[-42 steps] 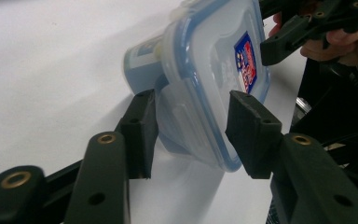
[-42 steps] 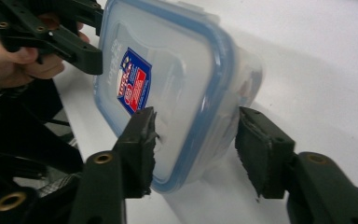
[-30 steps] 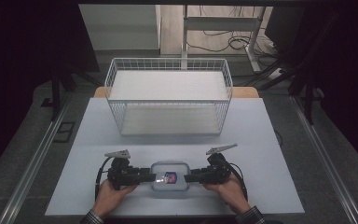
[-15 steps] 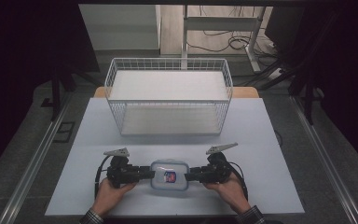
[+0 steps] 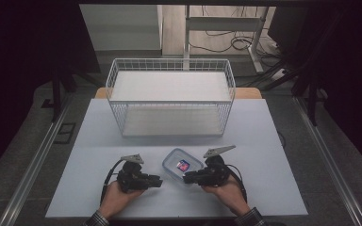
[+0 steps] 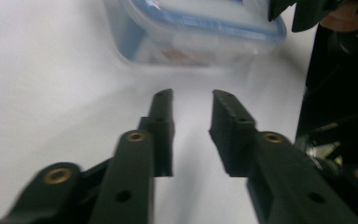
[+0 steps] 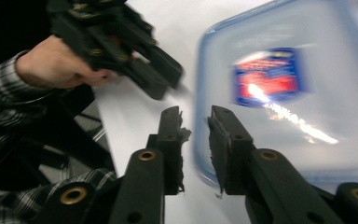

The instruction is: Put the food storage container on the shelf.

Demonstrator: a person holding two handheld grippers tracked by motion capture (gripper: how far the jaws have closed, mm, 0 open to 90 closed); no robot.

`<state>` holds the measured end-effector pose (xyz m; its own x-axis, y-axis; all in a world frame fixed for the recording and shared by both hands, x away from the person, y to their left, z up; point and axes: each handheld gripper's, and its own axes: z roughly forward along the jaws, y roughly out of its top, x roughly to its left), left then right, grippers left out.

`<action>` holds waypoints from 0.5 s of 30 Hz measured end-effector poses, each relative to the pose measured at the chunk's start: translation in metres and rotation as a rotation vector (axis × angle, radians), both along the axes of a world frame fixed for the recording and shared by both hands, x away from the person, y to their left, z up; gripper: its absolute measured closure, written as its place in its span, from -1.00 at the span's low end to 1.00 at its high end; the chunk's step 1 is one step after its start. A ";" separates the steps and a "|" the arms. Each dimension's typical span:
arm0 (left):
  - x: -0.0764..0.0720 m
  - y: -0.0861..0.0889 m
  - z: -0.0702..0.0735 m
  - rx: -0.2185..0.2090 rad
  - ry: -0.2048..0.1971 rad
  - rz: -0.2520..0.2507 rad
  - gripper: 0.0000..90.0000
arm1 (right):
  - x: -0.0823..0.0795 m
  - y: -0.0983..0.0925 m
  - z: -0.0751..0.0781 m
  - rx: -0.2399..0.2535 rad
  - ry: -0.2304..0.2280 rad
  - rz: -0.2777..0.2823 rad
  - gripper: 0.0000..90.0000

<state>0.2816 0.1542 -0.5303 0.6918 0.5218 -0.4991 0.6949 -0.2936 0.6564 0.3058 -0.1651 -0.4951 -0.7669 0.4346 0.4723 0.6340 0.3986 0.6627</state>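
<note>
Two tongs lay low over the near edge of the white table in the high view, one in each hand. A clear container with a blue-rimmed lid and a red and blue label sat on the table between them, turned at an angle. The left tongs pointed at it from just beside its near left corner, not touching. The right tongs met its near right edge. A white wire basket stood well apart at the far side of the table.

In the left gripper view, the left tongs showed a narrow gap with nothing but bare table in it. Its jaws had just been closing. The container lay blurred a little ahead of the tips, clear of them.

In the right gripper view, the right tongs stood drawn in to a slim gap, and the blue rim of the container ran through that gap, so the tongs were pinching the container at its edge. The label showed on the lid beyond the tips. The left tongs sat further off, just beside the rim, held by the left hand in a plaid sleeve.
</note>
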 end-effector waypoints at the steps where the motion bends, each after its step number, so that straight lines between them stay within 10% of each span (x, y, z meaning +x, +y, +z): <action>1: 0.002 0.004 0.004 -0.021 -0.011 0.022 0.43 | 0.002 -0.006 0.001 -0.001 0.002 -0.027 0.58; 7: 0.025 0.010 0.016 -0.043 -0.057 0.085 0.30 | 0.003 -0.023 0.009 -0.042 -0.033 -0.148 0.42; 11: 0.048 0.000 0.012 -0.034 -0.047 0.092 0.23 | -0.010 -0.028 0.010 -0.153 -0.101 -0.235 0.09; 15: 0.061 -0.009 0.004 -0.057 0.012 0.060 0.12 | -0.011 -0.031 0.004 -0.135 -0.039 -0.245 -0.11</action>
<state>0.3429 0.1451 -0.5265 0.6538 0.5328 -0.5373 0.7183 -0.2139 0.6621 0.2951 -0.1956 -0.4911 -0.6473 0.6666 0.3697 0.6976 0.3228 0.6396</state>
